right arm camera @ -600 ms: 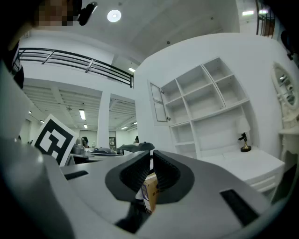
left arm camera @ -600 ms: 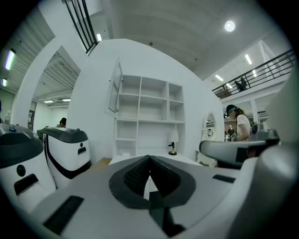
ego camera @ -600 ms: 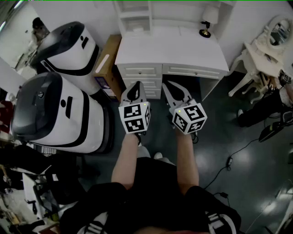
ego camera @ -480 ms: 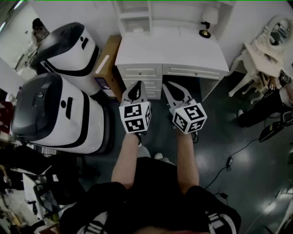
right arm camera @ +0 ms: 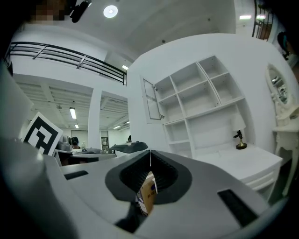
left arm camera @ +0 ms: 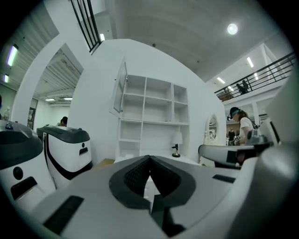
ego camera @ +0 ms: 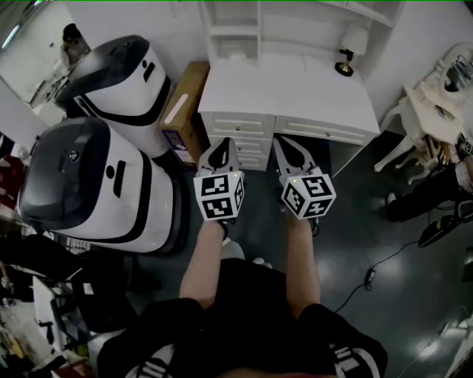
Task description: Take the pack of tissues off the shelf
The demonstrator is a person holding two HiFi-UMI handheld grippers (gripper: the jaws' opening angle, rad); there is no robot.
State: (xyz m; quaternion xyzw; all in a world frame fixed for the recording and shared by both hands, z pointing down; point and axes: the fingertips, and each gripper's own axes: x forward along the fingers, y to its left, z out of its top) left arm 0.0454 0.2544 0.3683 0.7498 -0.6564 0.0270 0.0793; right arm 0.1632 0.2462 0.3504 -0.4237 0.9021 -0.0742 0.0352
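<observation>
Over the dark floor (ego camera: pixel 369 214), short of the white drawered worktop (ego camera: pixel 295 92): both grippers, side by side
Left gripper (ego camera: pixel 219 144) jaws: together, empty
Right gripper (ego camera: pixel 287 142) jaws: together, empty
Small pale pack of tissues (ego camera: pixel 235 53): lowest left bay of white shelf (ego camera: pixel 255 22), barely discernible

Two tools: the left tool (ego camera: pixel 219 142) and the right tool (ego camera: pixel 285 142). Two large white-and-black machines: the near machine (ego camera: pixel 81 177) and the far machine (ego camera: pixel 122 74). One cardboard box (ego camera: pixel 185 103), one white counter (ego camera: pixel 288 92), one lamp (ego camera: pixel 347 52) and one shelf unit (ego camera: pixel 236 22).
</observation>
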